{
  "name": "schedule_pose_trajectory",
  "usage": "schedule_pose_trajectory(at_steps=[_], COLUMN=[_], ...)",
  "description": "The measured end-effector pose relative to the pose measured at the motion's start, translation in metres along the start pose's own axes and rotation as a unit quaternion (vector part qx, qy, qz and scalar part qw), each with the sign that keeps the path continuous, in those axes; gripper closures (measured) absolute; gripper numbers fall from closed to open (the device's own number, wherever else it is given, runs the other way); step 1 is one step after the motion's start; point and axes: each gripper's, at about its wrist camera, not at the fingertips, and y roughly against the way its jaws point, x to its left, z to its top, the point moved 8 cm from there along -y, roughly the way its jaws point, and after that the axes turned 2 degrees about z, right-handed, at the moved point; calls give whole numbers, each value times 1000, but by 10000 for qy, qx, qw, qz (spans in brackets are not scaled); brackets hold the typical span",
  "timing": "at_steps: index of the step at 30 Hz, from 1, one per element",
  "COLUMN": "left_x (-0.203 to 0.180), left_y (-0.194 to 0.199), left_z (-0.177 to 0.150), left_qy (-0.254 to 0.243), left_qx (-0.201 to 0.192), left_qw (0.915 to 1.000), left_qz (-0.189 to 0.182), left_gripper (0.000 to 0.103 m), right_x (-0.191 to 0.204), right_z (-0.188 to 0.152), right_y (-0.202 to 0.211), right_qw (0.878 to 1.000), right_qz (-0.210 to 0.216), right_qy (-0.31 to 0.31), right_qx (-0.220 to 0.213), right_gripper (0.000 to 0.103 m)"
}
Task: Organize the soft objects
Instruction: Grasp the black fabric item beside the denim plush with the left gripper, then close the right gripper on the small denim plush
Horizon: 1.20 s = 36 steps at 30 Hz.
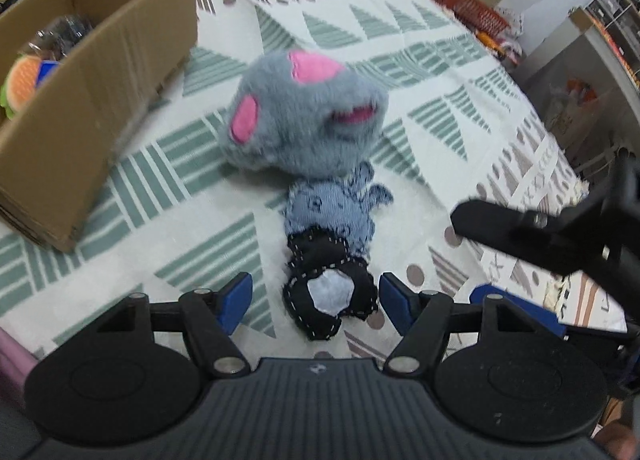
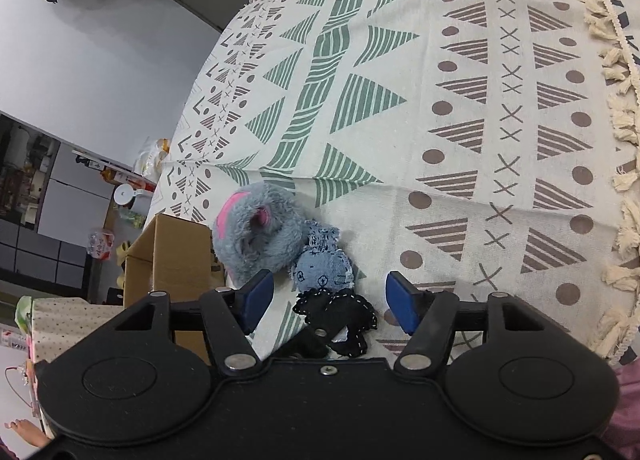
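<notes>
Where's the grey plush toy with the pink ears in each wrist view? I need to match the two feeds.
Left wrist view: the grey plush toy lies centre frame on the patterned cloth, just beyond the blue denim toy.
Right wrist view: the grey plush toy is lower left of centre, above the right gripper's left finger.
Shared landmark: the cardboard box, beside the plush in both views.

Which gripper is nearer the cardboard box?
Left. The left gripper straddles the plush toy beside the cardboard box; the right gripper comes in from the toy's far side.
</notes>
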Motion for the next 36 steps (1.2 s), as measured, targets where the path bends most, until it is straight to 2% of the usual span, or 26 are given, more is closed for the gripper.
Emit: schedule_pose_trajectory(at_steps=[2, 3, 5, 6, 7, 10, 15, 20, 24, 36], left_x=[1, 3, 6, 5, 3, 2, 6, 21, 44, 83], left_y=[-6, -9, -13, -13, -14, -13, -7, 3, 8, 20], left_z=[-2, -4, -4, -3, -3, -3, 1, 13, 26, 41], left_qy=[-30, -33, 71, 65, 12, 14, 104, 148, 372, 600], left_qx=[80, 143, 182, 179, 201, 218, 238, 58, -28, -112], left_qw=[10000, 9998, 9998, 9998, 9998, 9997, 9995, 9996, 9992, 9980], left_qz=[35, 120, 105, 22, -44, -53, -202, -214, -121, -173], left_gripper=[38, 45, 52, 63, 70, 76, 79, 79, 79, 79], right_x=[-1, -2, -3, -3, -2, 2, 4, 12, 30, 58], right_z=[2, 2, 4, 5, 6, 7, 5, 0, -2, -8], right_y=[-6, -9, -14, -16, -18, -23, -30, -44, -52, -78], right_qw=[10000, 10000, 9999, 9999, 9999, 9998, 9994, 9981, 9948, 9839], right_qz=[-8, -15, -33, -32, -27, -34, -77, -164, -266, -646], right_qy=[-2, -10, -25, -26, -18, 57, 186, 383, 868, 1607], right_qx=[60, 94, 130, 141, 150, 185, 276, 448, 457, 430], right_gripper=[40, 40, 40, 40, 40, 40, 40, 39, 26, 23])
